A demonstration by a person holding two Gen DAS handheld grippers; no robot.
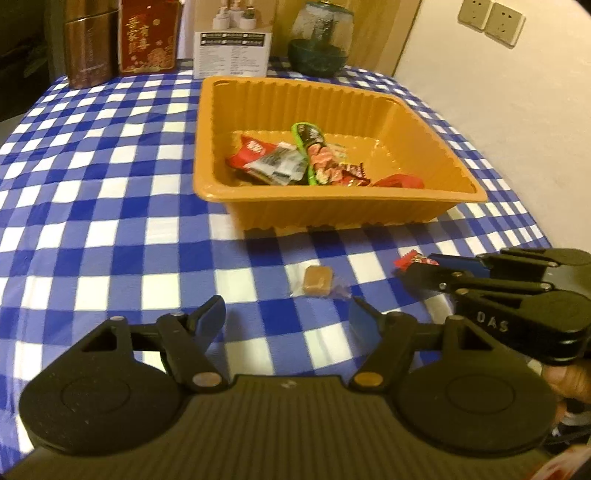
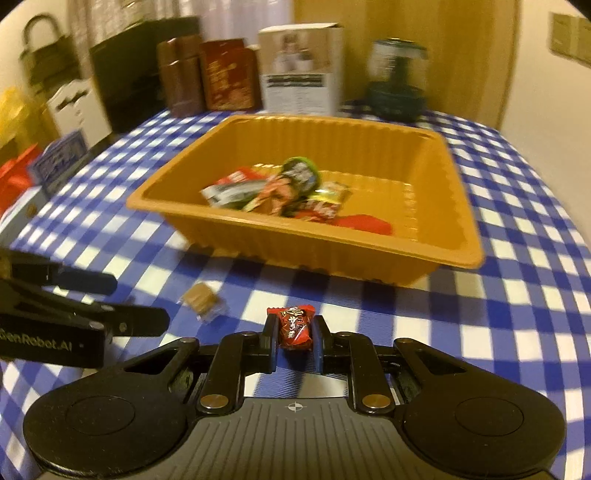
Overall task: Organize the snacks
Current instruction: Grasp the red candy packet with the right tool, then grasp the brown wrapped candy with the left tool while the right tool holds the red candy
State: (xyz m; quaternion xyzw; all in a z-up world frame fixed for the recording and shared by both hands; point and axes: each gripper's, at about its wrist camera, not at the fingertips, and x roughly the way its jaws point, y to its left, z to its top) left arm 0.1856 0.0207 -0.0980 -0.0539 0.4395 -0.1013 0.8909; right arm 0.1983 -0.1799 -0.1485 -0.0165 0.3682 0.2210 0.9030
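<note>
An orange plastic tray (image 1: 280, 206) (image 2: 295, 243) stands on the blue-checked tablecloth with several snack packets (image 1: 295, 157) (image 2: 280, 192) inside. A small brown wrapped candy (image 1: 317, 282) (image 2: 201, 297) lies on the cloth in front of the tray. My left gripper (image 1: 288, 314) is open just short of that candy, nothing between its fingers. My right gripper (image 2: 295, 338) (image 1: 417, 267) is shut on a small red wrapped candy (image 2: 293, 326) (image 1: 415, 258), low over the cloth to the right of the brown one.
Along the table's far edge stand a brown box (image 1: 88, 48), a red box (image 1: 147, 37), a white carton (image 1: 232, 51) and a dark glass jar (image 1: 321, 40). A wall with sockets (image 1: 491, 20) runs on the right. Boxes and bags (image 2: 55, 158) sit off the left edge.
</note>
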